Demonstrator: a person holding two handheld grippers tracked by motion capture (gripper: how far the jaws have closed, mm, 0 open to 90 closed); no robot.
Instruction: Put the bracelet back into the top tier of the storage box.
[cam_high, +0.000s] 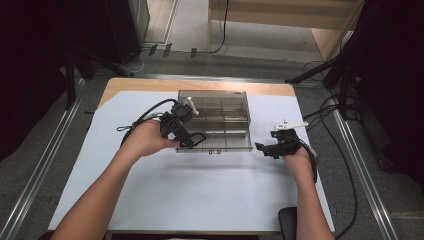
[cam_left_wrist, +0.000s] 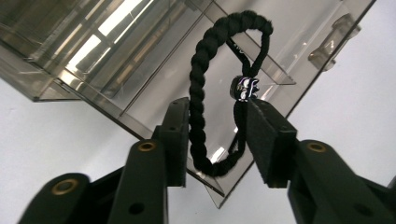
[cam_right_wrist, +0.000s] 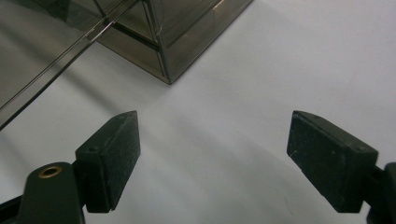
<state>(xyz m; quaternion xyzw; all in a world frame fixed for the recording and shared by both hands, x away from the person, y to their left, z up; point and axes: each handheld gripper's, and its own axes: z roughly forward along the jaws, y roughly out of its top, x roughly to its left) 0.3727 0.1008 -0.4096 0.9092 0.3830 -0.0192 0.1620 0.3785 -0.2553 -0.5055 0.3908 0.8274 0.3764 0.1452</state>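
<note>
A black braided cord loop with a dark shiny bead hangs over the front left corner compartment of a smoky clear divided box. My left gripper reaches in from the left at that corner. In the left gripper view the loop's lower part sits between the parted jaws of the left gripper, one strand close by each pad, with the box behind. My right gripper rests just right of the box's front right corner. Seen in the right gripper view, the right gripper stands wide open over bare white sheet, near the box corner.
A white sheet covers the wooden table, with bare room in front of the box and to both sides. Black cables trail off left of the box and past the table's right edge. Dark stands and floor rails flank the table.
</note>
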